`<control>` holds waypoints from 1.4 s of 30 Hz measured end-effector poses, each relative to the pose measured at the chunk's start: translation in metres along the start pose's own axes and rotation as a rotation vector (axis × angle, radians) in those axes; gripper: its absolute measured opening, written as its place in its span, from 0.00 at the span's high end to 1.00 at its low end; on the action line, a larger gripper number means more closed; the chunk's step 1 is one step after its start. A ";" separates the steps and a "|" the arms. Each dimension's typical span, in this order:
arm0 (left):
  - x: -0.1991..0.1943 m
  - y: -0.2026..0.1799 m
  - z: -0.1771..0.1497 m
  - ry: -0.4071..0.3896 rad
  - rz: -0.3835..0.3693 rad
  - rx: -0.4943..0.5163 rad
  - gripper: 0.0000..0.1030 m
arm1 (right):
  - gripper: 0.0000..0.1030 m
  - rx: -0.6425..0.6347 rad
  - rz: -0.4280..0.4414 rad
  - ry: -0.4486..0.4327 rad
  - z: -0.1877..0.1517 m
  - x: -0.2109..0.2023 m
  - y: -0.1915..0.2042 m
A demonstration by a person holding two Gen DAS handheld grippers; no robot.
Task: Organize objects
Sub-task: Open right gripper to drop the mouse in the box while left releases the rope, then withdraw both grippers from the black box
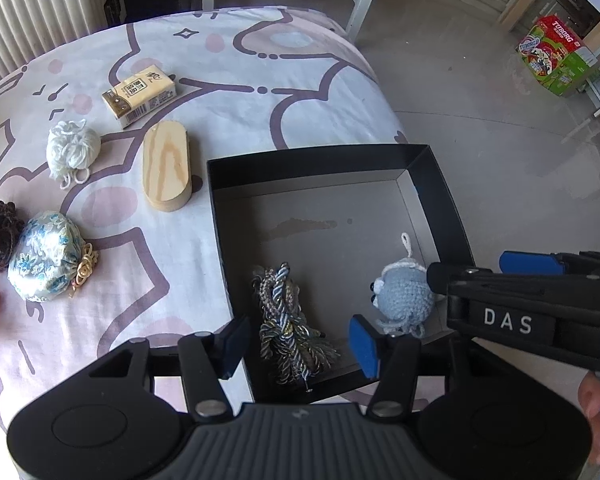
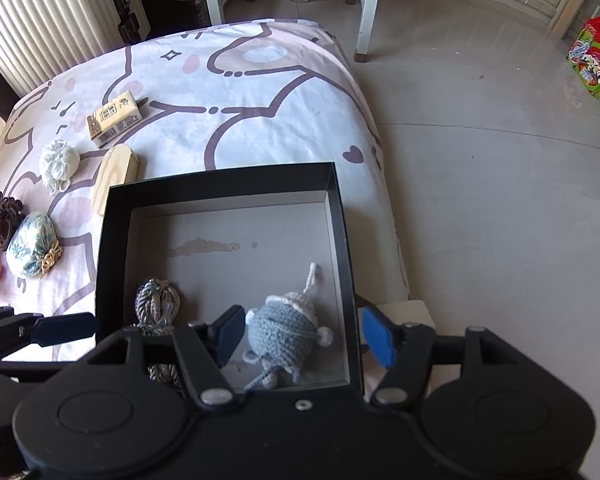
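Left wrist view: your left gripper point(image 1: 300, 344) hangs spread and empty over the braided cord point(image 1: 288, 312) in the black box point(image 1: 320, 160). Your right gripper point(image 2: 304, 336), likewise spread, straddles the crocheted toy point(image 2: 284, 332).

"DAS" is showing in white on the right gripper point(image 1: 530, 280) at the frame's lower right. "TUBORG" is showing on the carton point(image 1: 556, 56) at upper right.
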State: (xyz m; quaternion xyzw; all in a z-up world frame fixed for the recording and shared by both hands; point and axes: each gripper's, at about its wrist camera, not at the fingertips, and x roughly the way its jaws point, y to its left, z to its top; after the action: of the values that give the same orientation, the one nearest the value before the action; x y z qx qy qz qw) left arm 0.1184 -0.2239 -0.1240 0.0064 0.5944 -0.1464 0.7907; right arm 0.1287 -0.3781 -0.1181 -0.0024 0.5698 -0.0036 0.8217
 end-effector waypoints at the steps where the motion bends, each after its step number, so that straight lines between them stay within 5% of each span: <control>1: -0.002 0.001 0.000 -0.003 0.000 -0.002 0.45 | 0.35 0.004 -0.001 -0.005 0.000 -0.002 -0.001; 15: -0.017 0.008 -0.010 -0.010 0.025 0.001 0.11 | 0.27 0.007 -0.013 -0.033 -0.006 -0.022 0.001; 42: -0.039 0.036 -0.023 -0.033 0.027 -0.063 0.00 | 0.00 0.003 -0.065 -0.055 -0.032 -0.043 -0.007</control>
State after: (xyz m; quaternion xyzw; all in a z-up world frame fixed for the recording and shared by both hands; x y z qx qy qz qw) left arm 0.0951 -0.1765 -0.0996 -0.0128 0.5853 -0.1168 0.8023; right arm 0.0833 -0.3846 -0.0886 -0.0199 0.5467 -0.0310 0.8365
